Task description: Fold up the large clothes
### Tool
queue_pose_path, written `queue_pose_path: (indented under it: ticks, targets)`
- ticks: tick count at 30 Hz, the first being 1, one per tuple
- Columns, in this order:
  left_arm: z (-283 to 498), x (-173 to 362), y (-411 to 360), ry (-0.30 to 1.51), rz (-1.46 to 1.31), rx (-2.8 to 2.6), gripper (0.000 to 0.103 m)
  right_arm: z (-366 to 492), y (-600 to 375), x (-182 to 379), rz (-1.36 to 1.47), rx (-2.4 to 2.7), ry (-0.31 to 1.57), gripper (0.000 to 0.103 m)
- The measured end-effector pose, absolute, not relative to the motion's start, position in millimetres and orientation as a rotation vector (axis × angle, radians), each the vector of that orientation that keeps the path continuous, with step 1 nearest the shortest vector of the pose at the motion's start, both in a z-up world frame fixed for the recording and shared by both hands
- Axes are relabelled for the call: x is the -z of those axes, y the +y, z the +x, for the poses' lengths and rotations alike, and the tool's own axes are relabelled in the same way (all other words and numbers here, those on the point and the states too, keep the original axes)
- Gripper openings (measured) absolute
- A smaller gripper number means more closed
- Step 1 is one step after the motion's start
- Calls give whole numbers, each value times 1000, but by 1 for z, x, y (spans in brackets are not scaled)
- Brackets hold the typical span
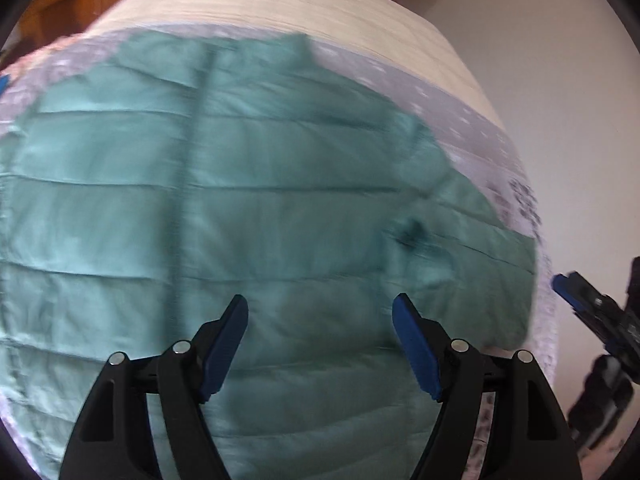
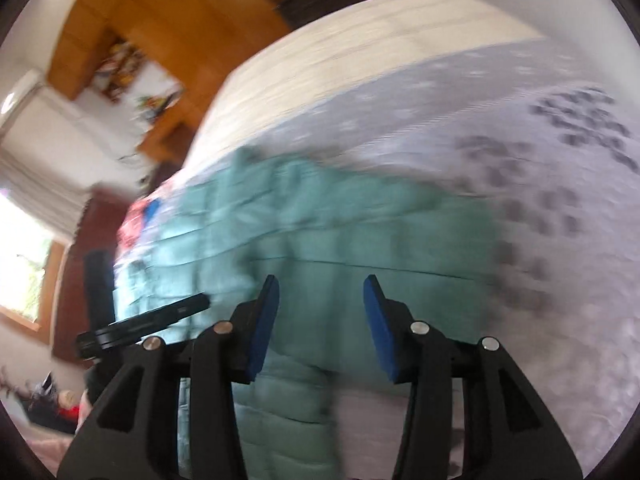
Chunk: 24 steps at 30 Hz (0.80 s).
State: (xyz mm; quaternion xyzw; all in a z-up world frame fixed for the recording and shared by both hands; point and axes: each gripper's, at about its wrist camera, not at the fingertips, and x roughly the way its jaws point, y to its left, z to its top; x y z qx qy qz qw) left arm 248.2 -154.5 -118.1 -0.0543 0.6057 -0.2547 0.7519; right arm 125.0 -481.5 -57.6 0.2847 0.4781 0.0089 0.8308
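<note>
A large teal quilted jacket lies spread flat on a bed with a grey patterned cover. Its front zipper runs up the middle and one sleeve reaches to the right. My left gripper is open and empty, just above the jacket's lower part. In the right wrist view the jacket lies ahead with its sleeve end near the fingers. My right gripper is open and empty above the sleeve. The right gripper also shows at the right edge of the left wrist view. Both views are blurred by motion.
A pale wooden headboard stands behind the bed. A white wall is on the right. Orange wooden cabinets and shelves and a window are to the left. The grey bed cover extends right of the jacket.
</note>
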Motion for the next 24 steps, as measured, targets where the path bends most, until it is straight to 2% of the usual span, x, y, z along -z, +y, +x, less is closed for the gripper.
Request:
queue_pose_path:
  ticks: [4,6,8,10,12,13,24]
  targets:
    - [238,122,-194,1351,-96,638,75,107,-506,67,620,74,1021,44]
    - [236,128,-211,1375,-77,649,72,99,-515,74,634,111,1032,44]
    - [236,134,-223,1387,-58,645,57,92,-523,82,649,131,1039,44]
    - [237,136,-223,1400,-78,648,27,87,-529,88,665,144,1044,44]
    - [237,132,-215,1397,-130,664,12,85,-530,93,677,150,1047,44]
    - [236,129,-209,1387,-141,661,8,86,-529,96,682,151,1048,44]
    - [243,60,-101,1161,-207,522,5,116,-493,99,703,16,1069,44]
